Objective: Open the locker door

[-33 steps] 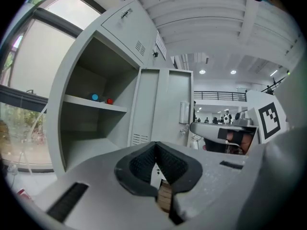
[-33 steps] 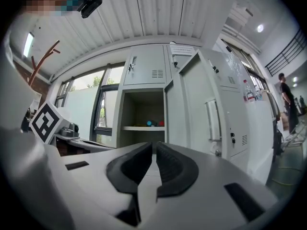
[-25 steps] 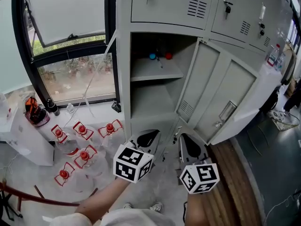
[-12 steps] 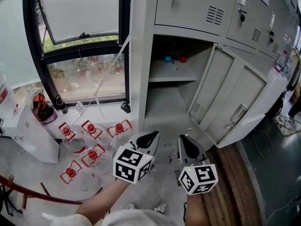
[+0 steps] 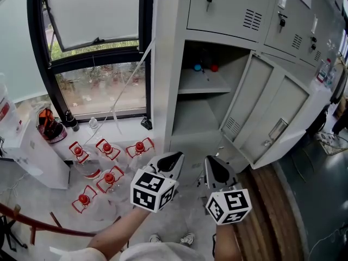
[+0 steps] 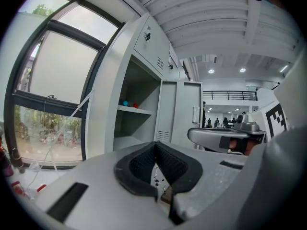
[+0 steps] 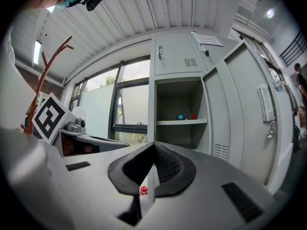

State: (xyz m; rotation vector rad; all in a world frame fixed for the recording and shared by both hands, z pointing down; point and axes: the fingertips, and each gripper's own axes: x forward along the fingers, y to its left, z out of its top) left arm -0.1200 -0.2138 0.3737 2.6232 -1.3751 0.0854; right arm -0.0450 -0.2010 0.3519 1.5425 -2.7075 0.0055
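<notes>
Locker [image 5: 202,116] farther right in view.

Locker door [image 5: 272,116] standing wide, compartment [image 5: 191,118] mouth unblocked, bottles [image 5: 109,177] clustered low at left.

The left tongs [image 6: 154,144], jaws together and empty, are pointing at the locker [image 6: 103,104], its door [image 6: 187,109] standing open.

Your left gripper [image 5: 173,157] and right gripper [image 5: 213,162] are pale grey, with black ribbed pads [image 6: 142,165] and black-and-white marker cubes [image 5: 153,189]. Your top [image 5: 152,252] is white.
</notes>
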